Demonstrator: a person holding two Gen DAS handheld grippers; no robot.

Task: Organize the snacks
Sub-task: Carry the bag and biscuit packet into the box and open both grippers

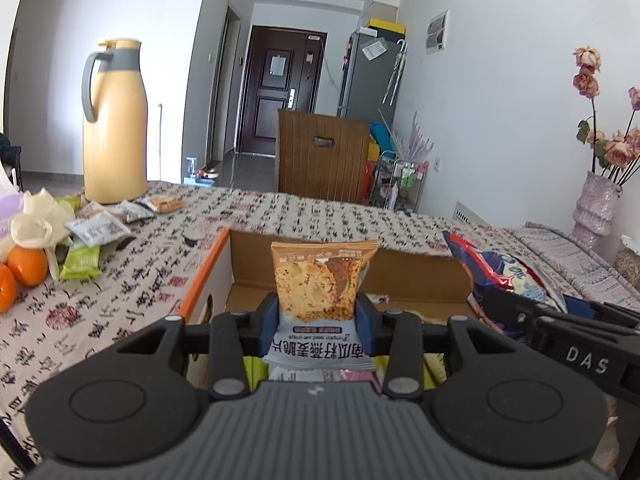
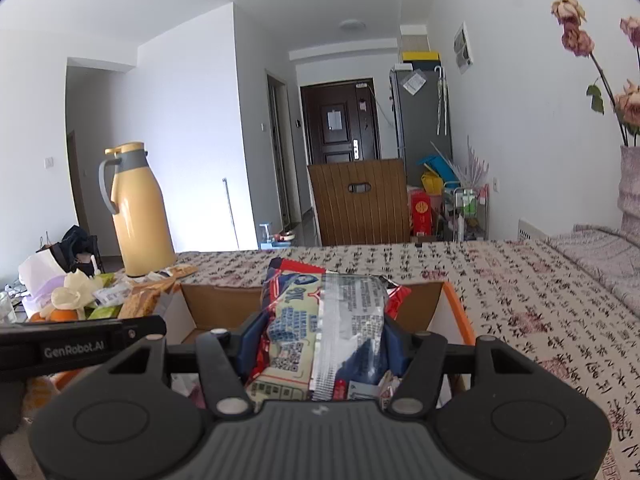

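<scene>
My left gripper (image 1: 318, 318) is shut on an orange-and-white oat crisp packet (image 1: 322, 280), held upright over an open cardboard box (image 1: 420, 276) with an orange rim. My right gripper (image 2: 320, 340) is shut on a large red, blue and silver snack bag (image 2: 328, 320), held over the same box (image 2: 216, 306). That bag also shows at the right of the left wrist view (image 1: 504, 270). Several packets lie inside the box under both grippers.
A yellow thermos jug (image 1: 114, 120) stands at the table's far left, with loose snack packets (image 1: 96, 232) and oranges (image 1: 26, 266) near it. A vase of dried roses (image 1: 596, 204) stands at the right. A wooden chair back (image 1: 324, 160) is behind the table.
</scene>
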